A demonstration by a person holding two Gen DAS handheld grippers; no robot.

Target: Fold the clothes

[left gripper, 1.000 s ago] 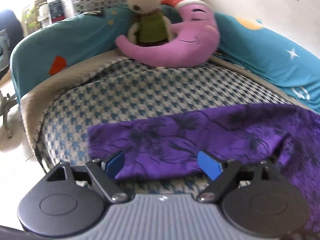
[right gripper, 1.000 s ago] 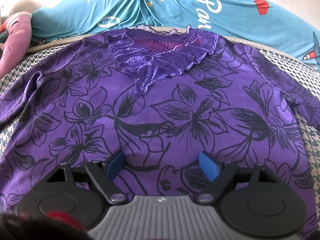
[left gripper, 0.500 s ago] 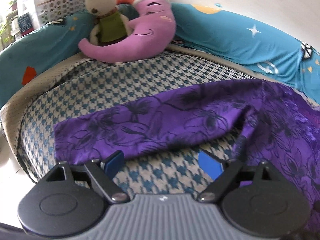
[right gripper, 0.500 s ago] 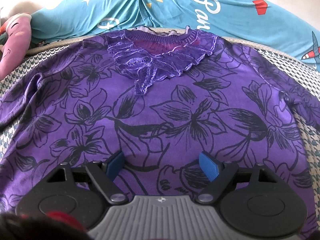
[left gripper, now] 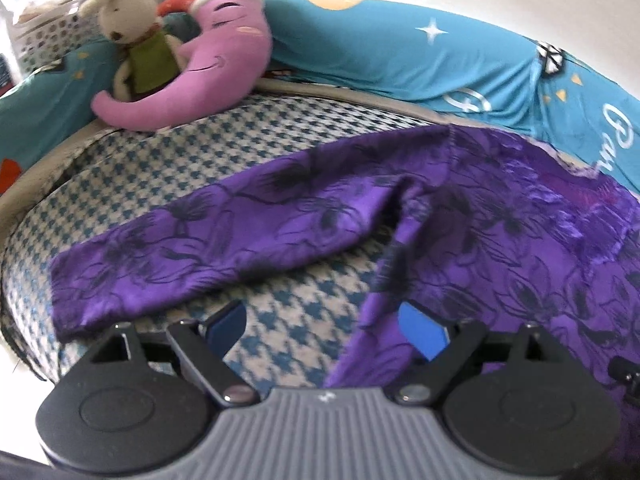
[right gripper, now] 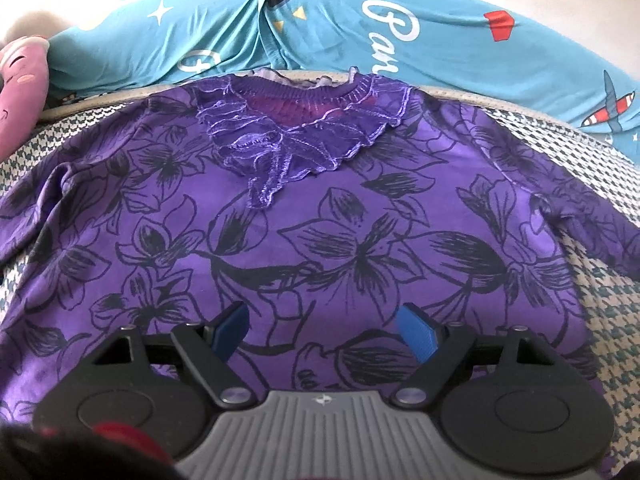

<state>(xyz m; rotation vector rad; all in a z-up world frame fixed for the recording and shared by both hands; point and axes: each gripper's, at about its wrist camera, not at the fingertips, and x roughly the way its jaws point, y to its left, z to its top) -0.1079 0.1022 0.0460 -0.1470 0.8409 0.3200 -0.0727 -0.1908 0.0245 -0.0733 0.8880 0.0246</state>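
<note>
Plush rabbit [left gripper: 134, 46] only in left view

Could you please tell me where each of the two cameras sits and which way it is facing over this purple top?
Left wrist: on the left gripper, low over the checked cover, facing the sleeve and the stuffed toys; only its open blue fingers show.
Right wrist: on the right gripper, over the middle of the purple top, facing its neckline; open fingers show.
Shared: the top, the checked cover, the teal bedding and the pink moon pillow.
</note>
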